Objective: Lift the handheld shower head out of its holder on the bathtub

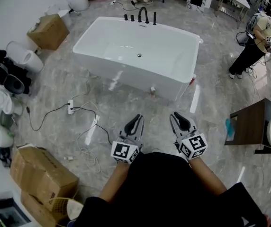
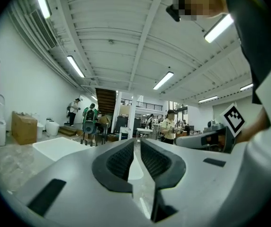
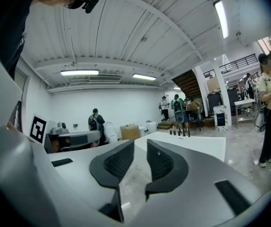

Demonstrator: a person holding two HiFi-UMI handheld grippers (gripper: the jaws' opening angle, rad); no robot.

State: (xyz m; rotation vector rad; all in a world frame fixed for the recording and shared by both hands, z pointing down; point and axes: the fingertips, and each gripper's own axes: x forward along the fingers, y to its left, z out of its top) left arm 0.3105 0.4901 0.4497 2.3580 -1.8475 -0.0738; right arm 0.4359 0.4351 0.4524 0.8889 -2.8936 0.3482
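A white freestanding bathtub [image 1: 173,86] stands on the marble floor ahead of me. On its far rim is a row of black fittings with a curved spout [image 1: 143,14]. The slim upright black piece at the row's right end [image 1: 154,18] looks like the handheld shower head in its holder. Both grippers are held close to my body, well short of the tub. My left gripper [image 1: 136,120] [image 2: 136,144] is shut and empty. My right gripper [image 1: 178,117] [image 3: 140,148] is closed to a sliver, with nothing between its jaws. The tub [image 3: 197,148] and fittings [image 3: 179,133] also show in the right gripper view.
A power strip [image 1: 71,107] with loose cables lies on the floor to the front left of the tub. Cardboard boxes [image 1: 48,31] [image 1: 40,174] and toilets [image 1: 24,58] line the left side. A dark cabinet with a basin [image 1: 256,124] stands at the right. A person [image 1: 256,44] stands beyond it.
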